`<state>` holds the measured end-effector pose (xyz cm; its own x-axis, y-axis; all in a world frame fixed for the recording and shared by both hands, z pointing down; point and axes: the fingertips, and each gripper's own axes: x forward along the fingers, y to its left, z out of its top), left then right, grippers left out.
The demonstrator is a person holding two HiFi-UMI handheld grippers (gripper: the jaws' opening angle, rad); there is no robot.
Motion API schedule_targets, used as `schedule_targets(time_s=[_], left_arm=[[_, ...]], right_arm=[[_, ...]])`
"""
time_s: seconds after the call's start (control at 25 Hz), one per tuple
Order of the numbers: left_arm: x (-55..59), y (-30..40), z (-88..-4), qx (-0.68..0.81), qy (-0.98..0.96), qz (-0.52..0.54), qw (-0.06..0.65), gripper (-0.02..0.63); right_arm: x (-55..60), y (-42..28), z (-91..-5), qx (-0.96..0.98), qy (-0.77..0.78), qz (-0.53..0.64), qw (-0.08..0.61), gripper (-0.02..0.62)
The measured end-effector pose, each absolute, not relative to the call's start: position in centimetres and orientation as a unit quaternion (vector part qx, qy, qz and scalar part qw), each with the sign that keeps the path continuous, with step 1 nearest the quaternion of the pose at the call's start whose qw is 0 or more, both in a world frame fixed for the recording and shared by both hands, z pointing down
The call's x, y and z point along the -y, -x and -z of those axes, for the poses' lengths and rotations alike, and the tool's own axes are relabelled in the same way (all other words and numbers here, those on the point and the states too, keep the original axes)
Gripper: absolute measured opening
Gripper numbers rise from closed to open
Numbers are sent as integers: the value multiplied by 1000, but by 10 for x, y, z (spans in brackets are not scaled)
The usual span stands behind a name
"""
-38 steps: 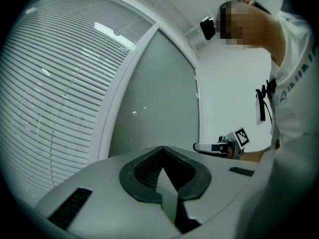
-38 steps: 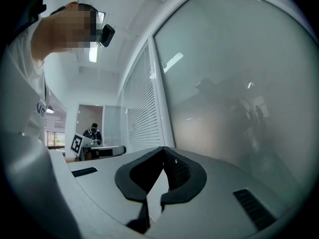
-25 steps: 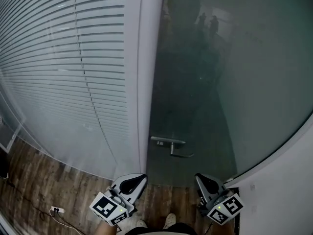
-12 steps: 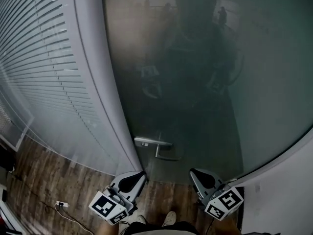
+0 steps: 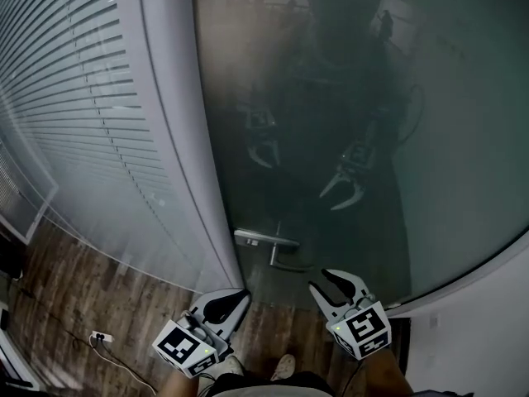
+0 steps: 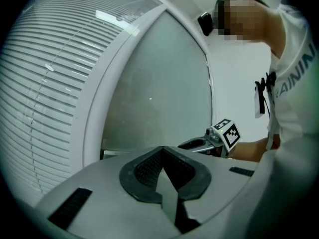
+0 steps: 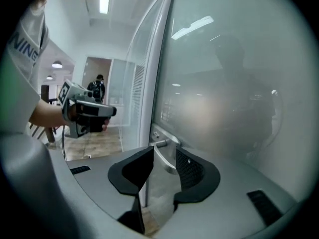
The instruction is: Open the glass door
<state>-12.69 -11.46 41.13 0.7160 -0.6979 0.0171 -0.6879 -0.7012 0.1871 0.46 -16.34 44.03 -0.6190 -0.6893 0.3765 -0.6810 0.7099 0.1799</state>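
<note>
Right claw (image 7: pixel 164 154) opening, empty (handle (image 7: pixel 158 144) beyond)

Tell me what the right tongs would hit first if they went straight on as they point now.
Probably the metal door handle: it shows straight ahead through the gap of the opening right tongs, with nothing between them yet. Depth is unclear.

Glass door (image 5: pixel 446 139): smooth, frosted, dimly reflective. Lever handle (image 5: pixel 256 238): brushed metal, satin sheen. Door frame (image 5: pixel 175 139): smooth, matt white. Floor (image 5: pixel 66 296): wood-grain planks, low gloss. Blinds (image 5: pixel 74 98): smooth pale slats behind glass.
</note>
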Motion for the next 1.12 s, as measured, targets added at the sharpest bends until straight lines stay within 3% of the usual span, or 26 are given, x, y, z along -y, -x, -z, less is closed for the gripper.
schedule_targets(time_s=[0.32, 0.92, 1.12], left_arm=[[116, 134, -424, 374, -922, 29, 101, 0], [115, 144, -434, 381, -918, 24, 108, 0], [117, 145, -431, 382, -917, 25, 111, 0]], right_arm=[[188, -1, -494, 883, -369, 7, 289, 180], [204, 4, -524, 863, -369, 34, 343, 171], [204, 4, -519, 867, -371, 30, 331, 159]])
